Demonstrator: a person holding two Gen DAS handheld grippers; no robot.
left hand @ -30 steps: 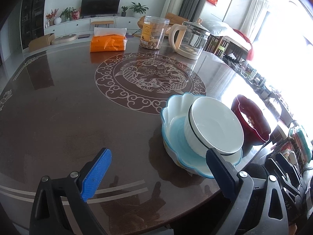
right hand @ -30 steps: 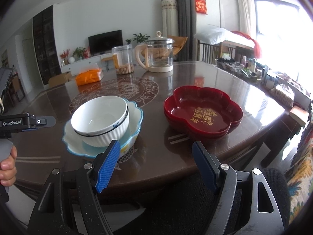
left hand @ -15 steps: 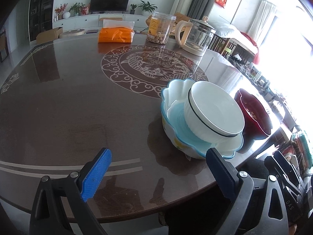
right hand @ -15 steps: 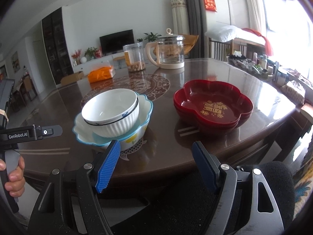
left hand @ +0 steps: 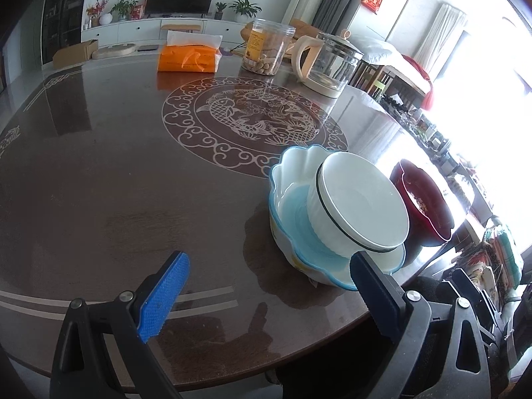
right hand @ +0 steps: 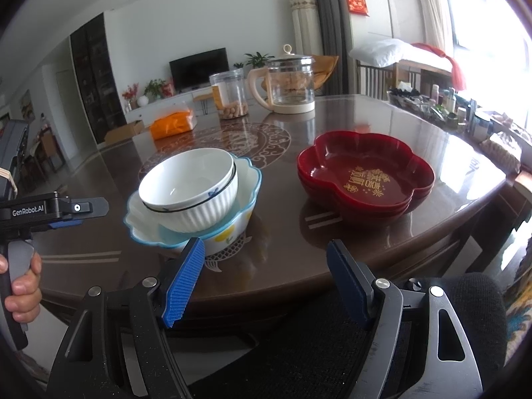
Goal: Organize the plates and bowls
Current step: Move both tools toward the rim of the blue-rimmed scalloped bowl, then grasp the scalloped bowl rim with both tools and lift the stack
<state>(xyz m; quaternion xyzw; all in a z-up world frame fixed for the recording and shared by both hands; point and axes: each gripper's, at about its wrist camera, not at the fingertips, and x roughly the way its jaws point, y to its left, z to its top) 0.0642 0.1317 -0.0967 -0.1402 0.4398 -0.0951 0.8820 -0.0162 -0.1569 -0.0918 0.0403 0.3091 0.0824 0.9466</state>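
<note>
While your left gripper [left hand: 266, 294] hung released over the tabletop's near edge, the white ribbed ceramic bowl [left hand: 360, 206] sat tilted in the blue-rimmed scalloped dish [left hand: 292, 179]: stiff, glossy, breakable, best pinched at its rim. From your right gripper [right hand: 264, 276], equally unclenched, "GenRobot.AI" was readable; the red lacquered lobed plates [right hand: 364, 174] bore gold characters I couldn't read.

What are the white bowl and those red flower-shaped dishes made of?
White bowl: probably glazed ceramic, going by its glossy ribbed wall and thin dark rim line. Red flower-shaped dishes: likely lacquered plastic or melamine, smooth and shiny with printed gold characters; hard to tell which.
</note>
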